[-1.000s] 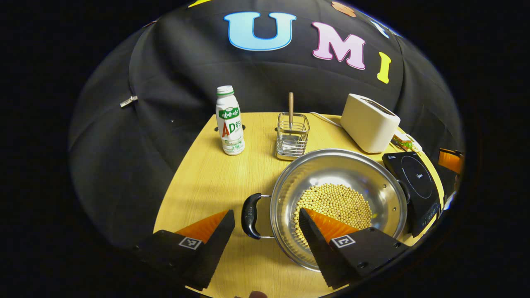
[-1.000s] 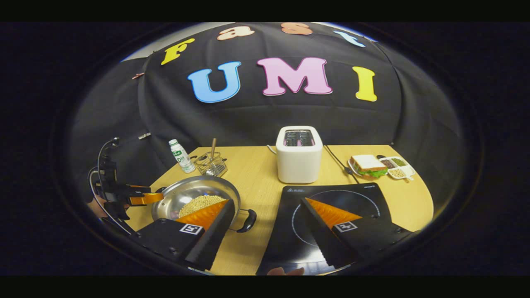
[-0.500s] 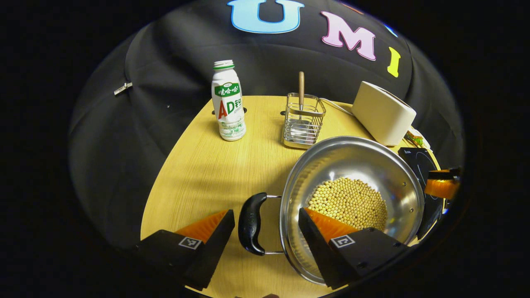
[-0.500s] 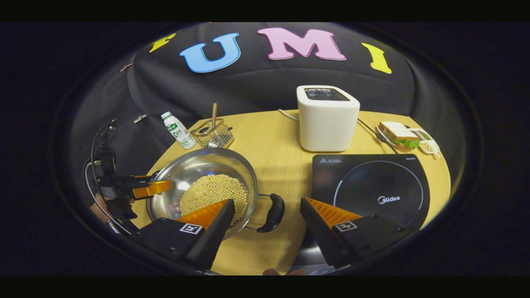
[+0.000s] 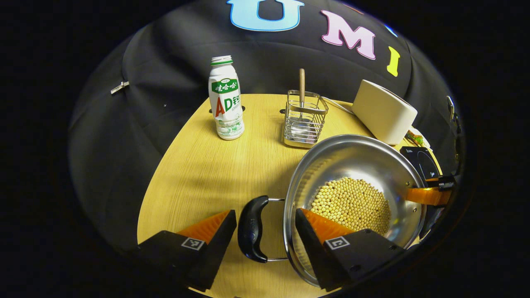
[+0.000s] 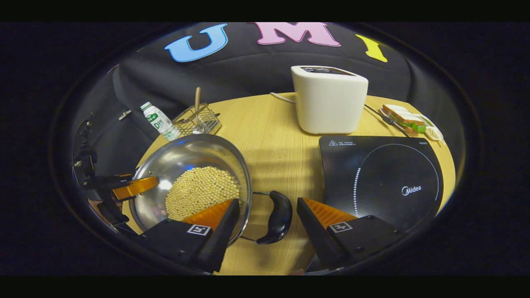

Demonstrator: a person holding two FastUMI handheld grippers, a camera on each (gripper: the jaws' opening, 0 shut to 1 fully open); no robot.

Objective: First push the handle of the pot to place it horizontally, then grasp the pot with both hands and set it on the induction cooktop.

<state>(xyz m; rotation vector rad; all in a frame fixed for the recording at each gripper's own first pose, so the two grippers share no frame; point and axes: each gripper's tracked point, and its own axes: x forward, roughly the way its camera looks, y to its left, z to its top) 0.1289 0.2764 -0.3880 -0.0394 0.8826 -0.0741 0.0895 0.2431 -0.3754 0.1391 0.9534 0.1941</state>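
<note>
A steel pot (image 5: 352,159) holding soybeans (image 5: 352,205) stands on the wooden table (image 5: 198,174), left of the black induction cooktop (image 6: 385,178). My left gripper (image 5: 265,213) is open, its fingers either side of the pot's black left handle (image 5: 252,234), one finger over the beans. In the right gripper view my right gripper (image 6: 268,203) is open around the other black handle (image 6: 279,217), with its left finger inside the pot's rim (image 6: 186,142). Each view also shows an orange finger of the opposite gripper at the pot's far rim.
A white milk bottle (image 5: 225,99) and a wire utensil holder (image 5: 304,122) stand behind the pot. A white toaster (image 6: 329,99) sits behind the cooktop, its cord trailing on the table. A plate with a sandwich (image 6: 408,120) lies at the far right.
Both grippers have come lower and closer to the pot. Each black handle now lies between a gripper's open fingers. The pot has stayed on the table.
</note>
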